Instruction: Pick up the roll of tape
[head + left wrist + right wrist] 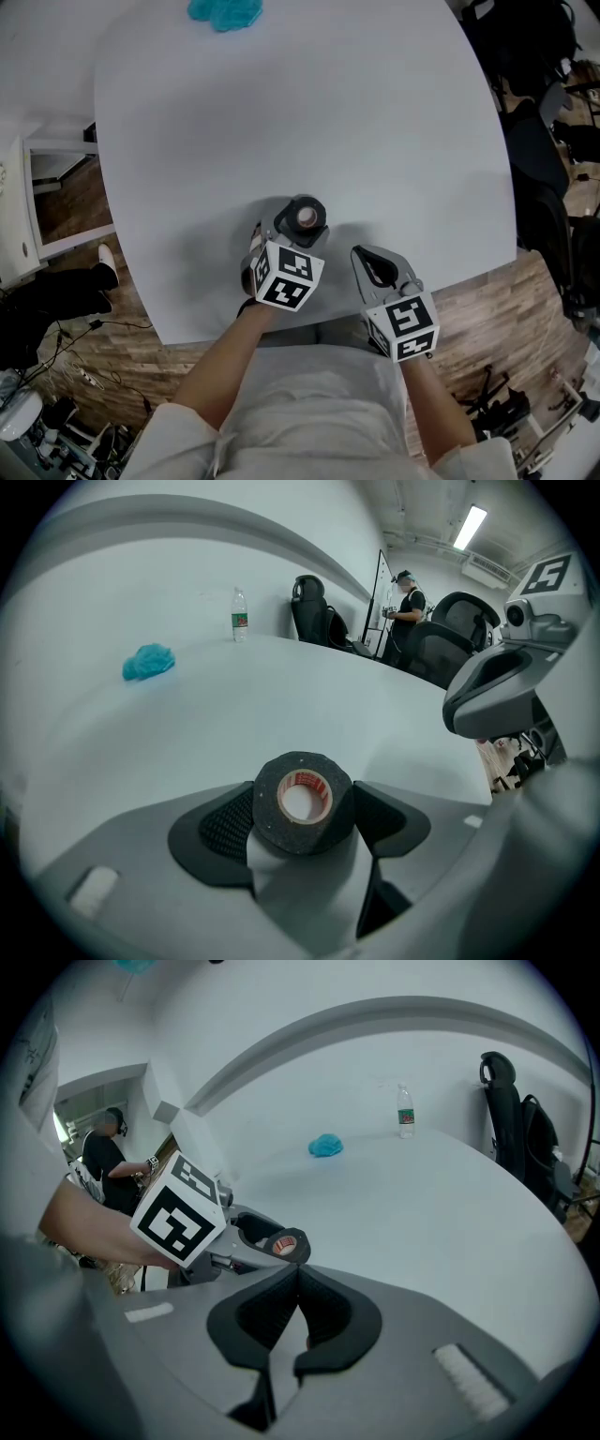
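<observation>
Two grey tongs hover over a smooth white table (375, 112): the left gripper (294, 227) pinches a matte black roll of tape (298, 837), and the right gripper (295, 1281) is pressed together.

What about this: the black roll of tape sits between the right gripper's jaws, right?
No: the black roll of tape sits between the jaws of the left gripper, as the left gripper view shows. The right gripper is shut and empty.
</observation>
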Action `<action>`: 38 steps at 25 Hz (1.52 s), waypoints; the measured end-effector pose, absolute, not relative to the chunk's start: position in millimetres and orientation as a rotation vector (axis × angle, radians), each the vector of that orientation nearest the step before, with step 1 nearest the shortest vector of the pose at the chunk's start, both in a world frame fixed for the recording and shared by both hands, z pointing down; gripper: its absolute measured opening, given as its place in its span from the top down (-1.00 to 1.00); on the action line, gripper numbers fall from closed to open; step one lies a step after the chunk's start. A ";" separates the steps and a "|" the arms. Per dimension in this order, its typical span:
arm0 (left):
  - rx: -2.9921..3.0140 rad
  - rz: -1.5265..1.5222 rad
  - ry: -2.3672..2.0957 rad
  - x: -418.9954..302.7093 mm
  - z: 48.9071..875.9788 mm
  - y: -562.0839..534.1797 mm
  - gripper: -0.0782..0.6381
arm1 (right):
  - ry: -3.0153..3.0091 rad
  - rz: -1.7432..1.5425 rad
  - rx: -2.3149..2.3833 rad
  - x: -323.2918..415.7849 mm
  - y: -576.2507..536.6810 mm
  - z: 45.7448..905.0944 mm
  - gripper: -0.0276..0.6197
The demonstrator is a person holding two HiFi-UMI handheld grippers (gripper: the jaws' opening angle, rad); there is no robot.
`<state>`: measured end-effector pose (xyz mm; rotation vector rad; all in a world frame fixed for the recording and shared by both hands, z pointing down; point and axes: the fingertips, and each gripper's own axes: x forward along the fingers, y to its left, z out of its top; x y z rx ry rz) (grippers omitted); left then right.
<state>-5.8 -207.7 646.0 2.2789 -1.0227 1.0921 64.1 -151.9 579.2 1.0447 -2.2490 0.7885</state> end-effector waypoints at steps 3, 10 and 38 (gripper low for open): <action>2.283 1.087 -1.025 -5.6 643.2 -205.0 -0.20 | -2.249 0.784 1.045 64.2 -150.4 578.1 0.89; 2.289 1.076 -1.045 -13.2 631.5 -204.0 -0.20 | -2.266 0.765 1.058 60.3 -151.3 568.4 0.90; 2.391 0.947 -1.118 -45.8 537.8 -144.9 -0.20 | -2.345 0.620 1.095 47.5 -128.3 506.2 0.90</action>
